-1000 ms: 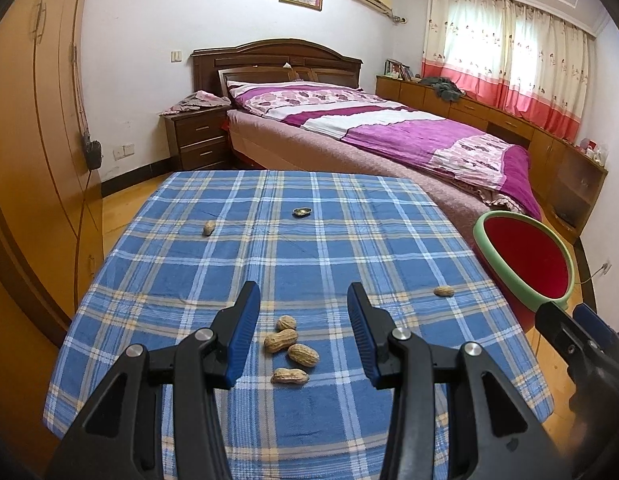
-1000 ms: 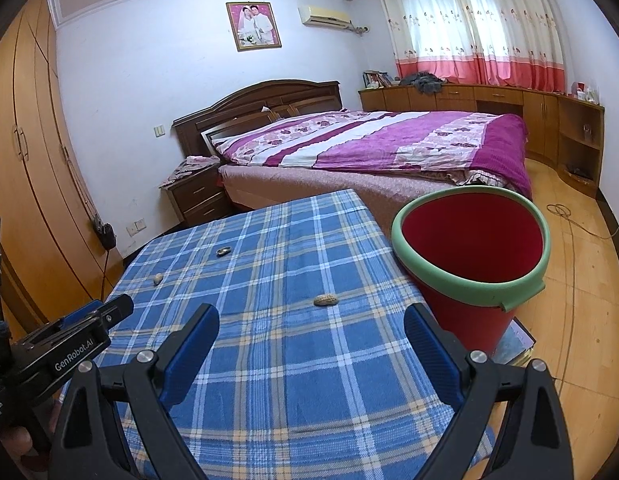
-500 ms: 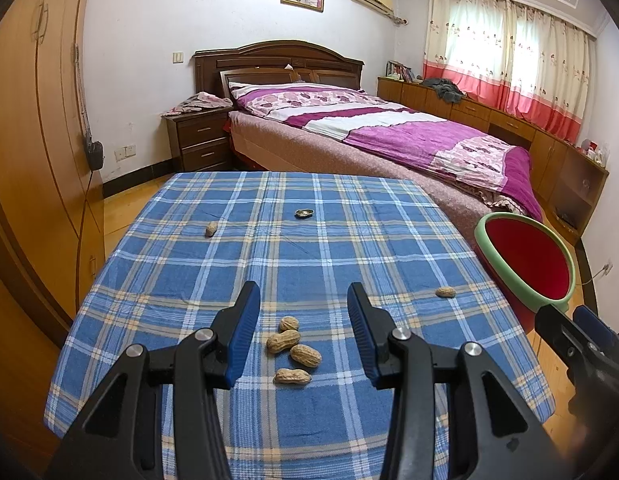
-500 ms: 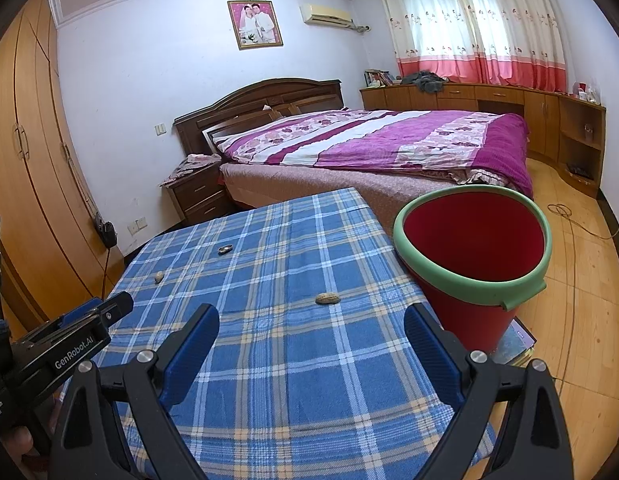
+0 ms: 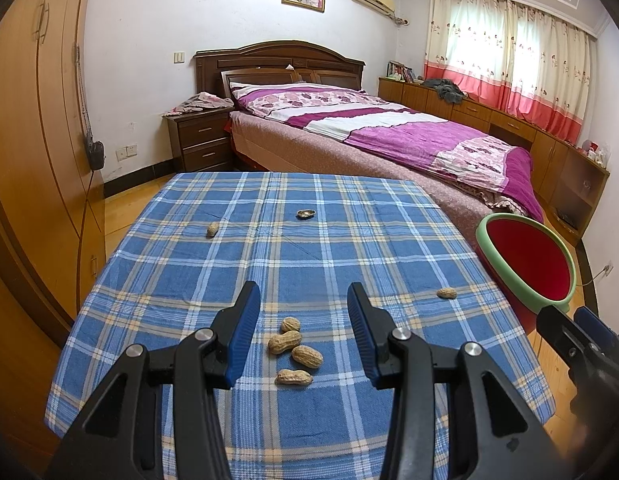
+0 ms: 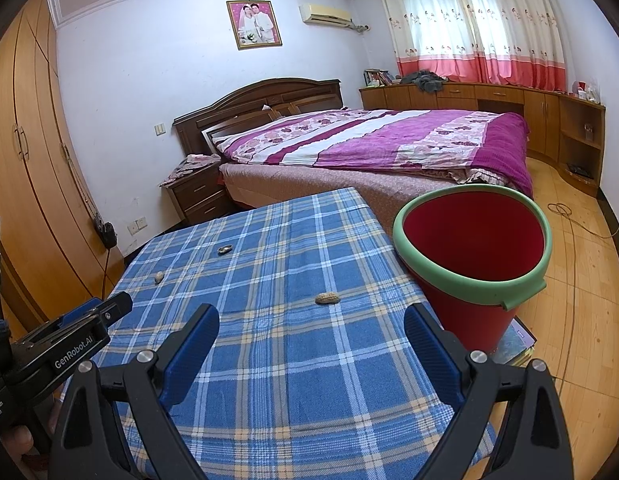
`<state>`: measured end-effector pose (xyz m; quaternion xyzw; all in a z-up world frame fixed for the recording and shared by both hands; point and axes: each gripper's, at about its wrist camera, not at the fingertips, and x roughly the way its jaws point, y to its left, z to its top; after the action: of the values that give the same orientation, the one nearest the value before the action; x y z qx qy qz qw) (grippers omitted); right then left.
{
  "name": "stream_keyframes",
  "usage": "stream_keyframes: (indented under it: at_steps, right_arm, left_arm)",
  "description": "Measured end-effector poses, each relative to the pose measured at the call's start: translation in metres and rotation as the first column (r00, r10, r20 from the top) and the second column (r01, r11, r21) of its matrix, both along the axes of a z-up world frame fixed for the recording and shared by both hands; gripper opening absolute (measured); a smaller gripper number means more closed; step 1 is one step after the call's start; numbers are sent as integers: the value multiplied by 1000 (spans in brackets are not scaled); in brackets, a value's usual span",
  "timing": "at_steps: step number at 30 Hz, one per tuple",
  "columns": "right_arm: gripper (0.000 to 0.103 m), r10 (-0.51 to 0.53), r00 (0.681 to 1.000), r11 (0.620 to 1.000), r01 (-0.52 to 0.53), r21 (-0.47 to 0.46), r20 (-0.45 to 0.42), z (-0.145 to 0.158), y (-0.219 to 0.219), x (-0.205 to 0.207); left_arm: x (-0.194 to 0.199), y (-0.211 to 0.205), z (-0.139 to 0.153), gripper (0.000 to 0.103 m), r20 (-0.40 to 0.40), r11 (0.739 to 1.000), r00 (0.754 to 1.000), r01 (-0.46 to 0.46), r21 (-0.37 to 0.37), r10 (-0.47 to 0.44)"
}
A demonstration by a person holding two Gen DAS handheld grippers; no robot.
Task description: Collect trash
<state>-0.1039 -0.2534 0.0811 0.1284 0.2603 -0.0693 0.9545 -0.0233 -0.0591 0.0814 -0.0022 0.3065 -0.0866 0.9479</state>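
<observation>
Several peanuts (image 5: 295, 347) lie in a cluster on the blue plaid tablecloth (image 5: 293, 256), just beyond and between the fingers of my left gripper (image 5: 303, 300), which stands open above them and holds nothing. A single peanut (image 5: 446, 292) (image 6: 327, 298) lies near the table's right edge. Farther off lie another peanut (image 5: 212, 229) (image 6: 159, 277) and an empty shell half (image 5: 306, 213) (image 6: 225, 249). My right gripper (image 6: 311, 320) is open wide over the cloth, empty. A red bin with a green rim (image 6: 471, 258) (image 5: 527, 260) stands beside the table on the right.
A bed with a purple quilt (image 5: 389, 136) stands beyond the table, a nightstand (image 5: 199, 142) to its left. Wooden wardrobe doors (image 5: 33, 128) line the left side. The left gripper's body (image 6: 65, 348) shows at the right wrist view's left edge. A cable (image 6: 573, 224) lies on the wood floor.
</observation>
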Motion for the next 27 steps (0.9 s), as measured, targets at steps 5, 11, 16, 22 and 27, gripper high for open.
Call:
stream_keyframes:
  at_steps: [5, 11, 16, 22, 27]
  right_arm:
    - [96, -1, 1000, 1000, 1, 0, -1, 0, 0, 0]
    - [96, 0, 1000, 1000, 0, 1, -1, -1, 1, 0]
    - [96, 0, 1000, 1000, 0, 3, -3, -1, 1, -1]
    - [96, 1, 1000, 1000, -1, 2, -3, -1, 3, -2]
    - [96, 1, 1000, 1000, 0, 3, -4, -1, 3, -1]
  left_arm:
    - [0, 1, 0, 46, 2, 1000, 1000, -2, -1, 2]
    - [0, 1, 1, 46, 2, 1000, 1000, -1, -1, 1]
    - [1, 1, 1, 46, 1, 1000, 1000, -2, -1, 2]
    - [1, 2, 1, 46, 1, 1000, 1000, -1, -1, 1]
    - [1, 2, 1, 46, 2, 1000, 1000, -2, -2, 2]
